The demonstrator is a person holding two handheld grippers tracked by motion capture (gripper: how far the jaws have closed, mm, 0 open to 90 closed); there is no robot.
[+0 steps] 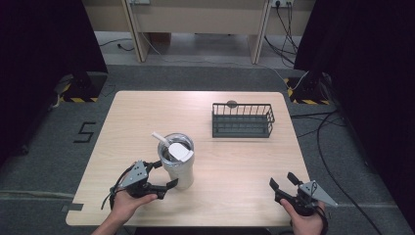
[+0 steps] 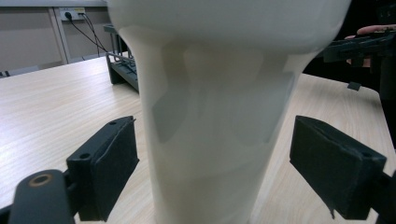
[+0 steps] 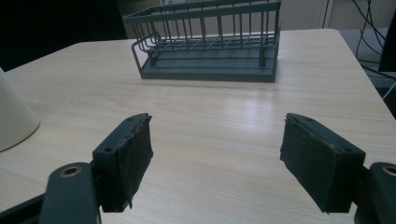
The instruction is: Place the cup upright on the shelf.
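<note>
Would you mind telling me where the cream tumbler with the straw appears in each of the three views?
High view: the tumbler stands left of centre, between the open jaws of the left gripper.
Left gripper view: the tumbler rises in the middle, between both jaws, with a gap on each side.
Right gripper view: a sliver of the tumbler sits at the left edge.
Shared landmark: the dark wire basket.

Black grippers (image 1: 164, 177), grey triangular plates.
</note>
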